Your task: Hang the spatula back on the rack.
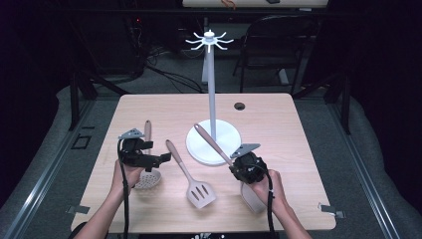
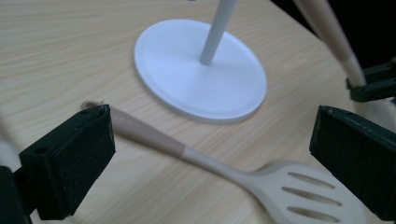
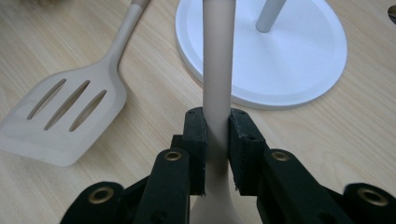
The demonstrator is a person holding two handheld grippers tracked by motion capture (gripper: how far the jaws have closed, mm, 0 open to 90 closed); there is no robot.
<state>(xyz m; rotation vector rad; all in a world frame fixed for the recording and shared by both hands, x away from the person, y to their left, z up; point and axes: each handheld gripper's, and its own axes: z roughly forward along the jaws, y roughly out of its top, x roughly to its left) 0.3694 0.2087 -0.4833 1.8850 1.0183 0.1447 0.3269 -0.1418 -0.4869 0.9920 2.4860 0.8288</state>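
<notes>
High view: the right gripper [image 1: 242, 167], lower right of centre, is clamped on a spoon [image 1: 213, 144] whose handle slants up-left over the stand [image 1: 213, 142] base. Swung carelessly, the handle could knock the pole. The left gripper [image 1: 158, 160], at lower left, sits above a skimmer [image 1: 148, 178].

Left gripper view: jaws wide apart, nothing between; the spatula [image 2: 280, 184] lies below and could be nudged.

Right gripper view: the pads [image 3: 243, 140] pinch the spoon [image 3: 217, 70] neck narrowly; it could pivot or slip.

So that's three utensils total — one slotted spatula [image 1: 200, 193], one skimmer [image 1: 148, 178], one spoon [image 1: 251, 198] — plus one white rack stand [image 1: 213, 142].
</notes>
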